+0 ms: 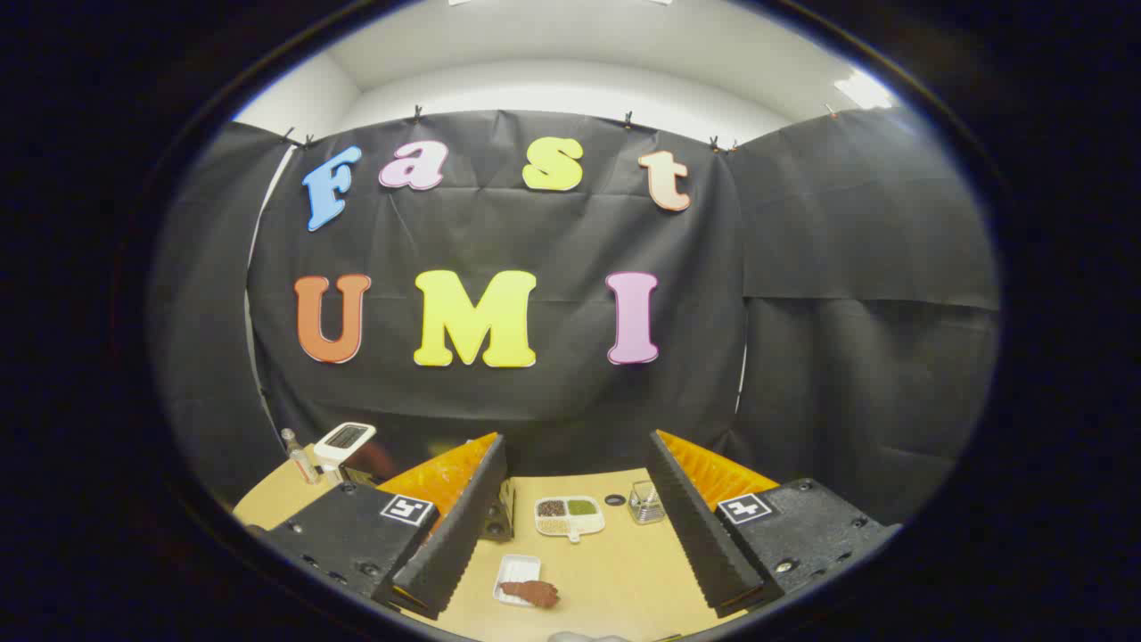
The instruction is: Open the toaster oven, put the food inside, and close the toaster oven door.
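Nearest to me, between the two fingers: a small white tray on the wooden table, with a brown piece of food lying over its near right corner. My gripper is spread wide, nothing between the fingers, nothing touched. It hangs above the table, tray and food low in the gap, a bit left of centre.

Farther out, still inside the gap: a white divided dish with three fills, dark brown, green and a pale one. Right of it a small dark round spot on the tabletop, can't tell what it is. Just beside the right finger, a clear glass jar.

A dark boxy thing sits at the left finger's far end, partly hidden by it; probably the toaster oven, can't confirm, and can't tell how its door stands.

Far left, beyond the left finger: a white device with a dark panel on top, and a small clear bottle left of it near the table edge.

Straight path to the food is open; the left finger blocks my view of the dark box.
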{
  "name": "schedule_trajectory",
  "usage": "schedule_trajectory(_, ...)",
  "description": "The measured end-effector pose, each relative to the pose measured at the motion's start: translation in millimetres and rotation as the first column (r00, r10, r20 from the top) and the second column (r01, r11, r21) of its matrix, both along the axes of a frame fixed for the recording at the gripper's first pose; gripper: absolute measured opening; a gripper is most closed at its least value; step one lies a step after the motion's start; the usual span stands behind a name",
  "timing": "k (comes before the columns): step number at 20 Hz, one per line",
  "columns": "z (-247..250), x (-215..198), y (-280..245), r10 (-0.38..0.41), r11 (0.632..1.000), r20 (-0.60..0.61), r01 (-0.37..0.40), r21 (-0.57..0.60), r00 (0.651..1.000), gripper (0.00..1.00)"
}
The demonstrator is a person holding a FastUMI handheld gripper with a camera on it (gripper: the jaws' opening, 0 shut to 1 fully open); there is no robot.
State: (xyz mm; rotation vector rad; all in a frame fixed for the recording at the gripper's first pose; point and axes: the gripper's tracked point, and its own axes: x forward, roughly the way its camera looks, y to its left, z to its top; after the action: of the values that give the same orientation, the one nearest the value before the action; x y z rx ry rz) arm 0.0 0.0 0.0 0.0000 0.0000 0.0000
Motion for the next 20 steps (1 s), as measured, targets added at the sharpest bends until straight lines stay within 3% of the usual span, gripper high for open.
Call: schedule_trajectory(20, -8.4, 9.8, 17.4, -0.004, 1.0, -0.009, 0.004, 0.01, 1.0, 1.0)
